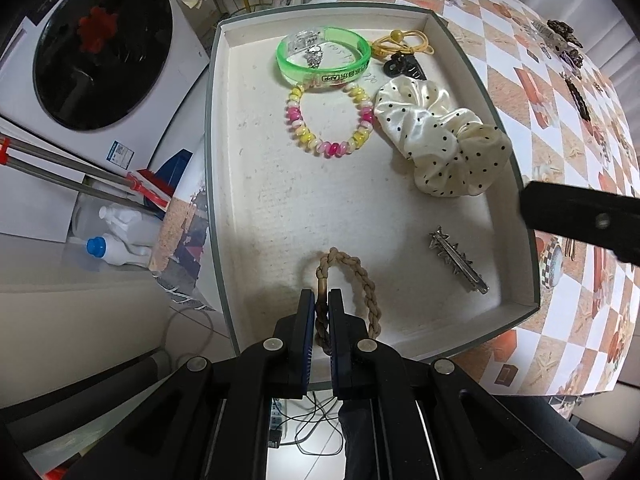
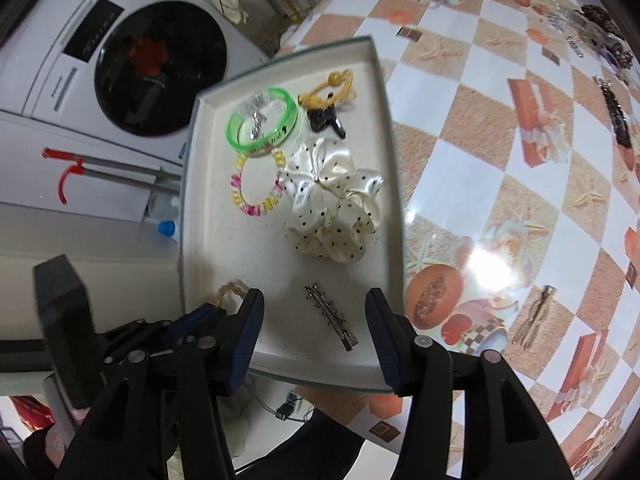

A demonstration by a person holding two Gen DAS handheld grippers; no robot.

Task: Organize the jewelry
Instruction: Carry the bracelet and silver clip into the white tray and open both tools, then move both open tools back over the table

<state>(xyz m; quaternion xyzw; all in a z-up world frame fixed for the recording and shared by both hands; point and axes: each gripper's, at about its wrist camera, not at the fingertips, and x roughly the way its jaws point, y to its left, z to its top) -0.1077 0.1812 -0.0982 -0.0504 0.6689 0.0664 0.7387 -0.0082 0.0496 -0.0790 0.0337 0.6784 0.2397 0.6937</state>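
Your left gripper (image 1: 320,300) pinches the braided tie (image 1: 352,276) at the tray's (image 1: 216,184) near edge. In the tray, left to right, lie the green bangle (image 1: 320,58), bead bracelet (image 1: 330,120), scrunchie (image 1: 440,136) and metal clip (image 1: 458,260). Your right gripper (image 2: 314,304) hangs above that clip with jaws spread and nothing between them.

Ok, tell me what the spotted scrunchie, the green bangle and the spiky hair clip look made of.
Scrunchie: satin-like cloth, glossy folds. Green bangle: probably plastic, translucent and shiny. Hair clip: likely metal, grey with bright glints.
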